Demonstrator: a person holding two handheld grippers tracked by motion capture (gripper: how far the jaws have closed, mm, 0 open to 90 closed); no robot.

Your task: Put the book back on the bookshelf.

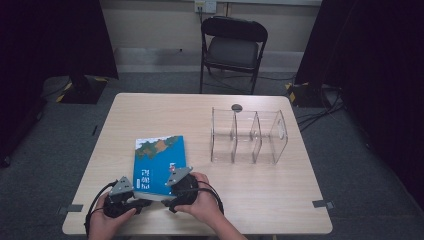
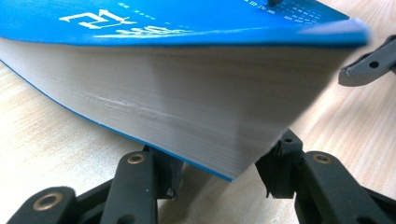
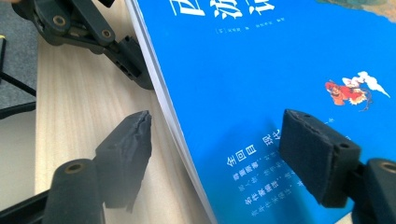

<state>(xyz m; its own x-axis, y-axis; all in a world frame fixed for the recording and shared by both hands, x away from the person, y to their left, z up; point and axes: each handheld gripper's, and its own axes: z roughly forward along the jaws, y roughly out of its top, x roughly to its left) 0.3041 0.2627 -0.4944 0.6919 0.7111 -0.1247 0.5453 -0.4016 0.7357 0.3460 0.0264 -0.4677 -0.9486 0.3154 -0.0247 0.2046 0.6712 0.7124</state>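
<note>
The left gripper (image 2: 219,179) clamps the near edge of the blue book (image 1: 160,162) at the table's (image 1: 260,200) near-left side, lifting it, while the right gripper (image 3: 224,158) straddles that edge with jaws spread, needing to close before hauling it toward the clear rack (image 1: 248,136).

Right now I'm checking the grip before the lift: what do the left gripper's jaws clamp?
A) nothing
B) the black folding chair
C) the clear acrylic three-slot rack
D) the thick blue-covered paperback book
D: in the left gripper view the left gripper has its jaws closed across the page block of the thick blue-covered paperback book, one jaw against each cover at its near corner.
</note>
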